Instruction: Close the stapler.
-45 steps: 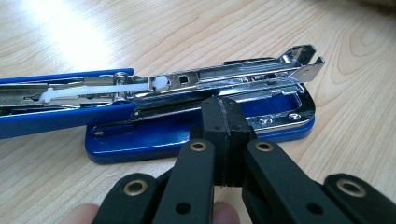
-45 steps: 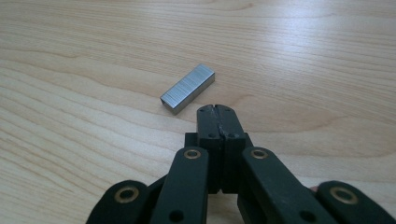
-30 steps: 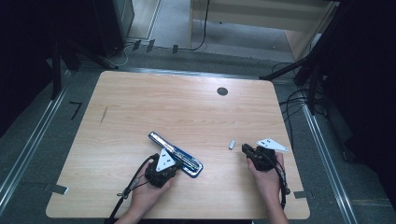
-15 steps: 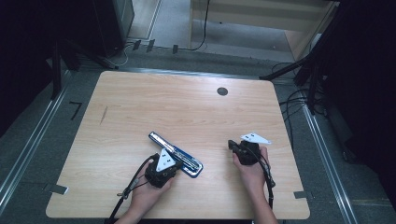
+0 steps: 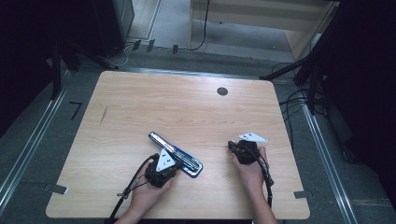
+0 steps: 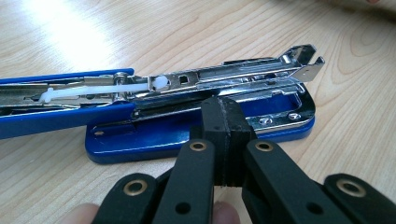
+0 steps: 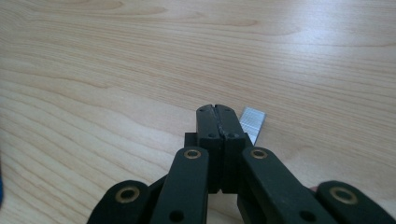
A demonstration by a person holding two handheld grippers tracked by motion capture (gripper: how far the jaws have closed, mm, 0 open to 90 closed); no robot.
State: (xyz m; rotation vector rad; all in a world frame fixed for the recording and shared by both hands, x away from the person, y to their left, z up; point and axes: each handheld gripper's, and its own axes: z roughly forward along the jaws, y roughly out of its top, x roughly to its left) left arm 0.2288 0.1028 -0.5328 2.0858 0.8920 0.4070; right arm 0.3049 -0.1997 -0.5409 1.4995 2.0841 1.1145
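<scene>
Stapler [image 5: 175, 153], blue and swung open with its metal staple channel showing, lies slantwise just below the middle of the high view, on the wooden table [image 5: 140, 107]. Its lower right end sits against the left gripper [image 5: 163, 169], which the person's left hand [image 5: 145, 193] brings in from the bottom edge. At the lower right of the same frame the right gripper [image 5: 239, 148] rests on the wood, well apart from the stapler, with the right hand [image 5: 251, 172] behind it and a cable trailing toward the bottom edge. A small dark round hole [image 5: 222, 91] marks the table in the upper middle.

In the left gripper view the stapler [image 6: 196, 100] runs across the middle of the frame: blue base at the centre and right, blue top arm stretching away to the left edge, shiny metal channel lying between them. The left gripper [image 6: 223, 114] rises from the bottom centre with its jaws pressed together, nothing between them, their tip just in front of the blue base; whether it touches I cannot tell.

In the right gripper view the right gripper [image 7: 216, 122] stands at the lower centre, jaws closed tight on each other and empty. A small silvery strip of staples [image 7: 252, 120] lies on the wood just to their right, partly hidden behind the tip.
</scene>
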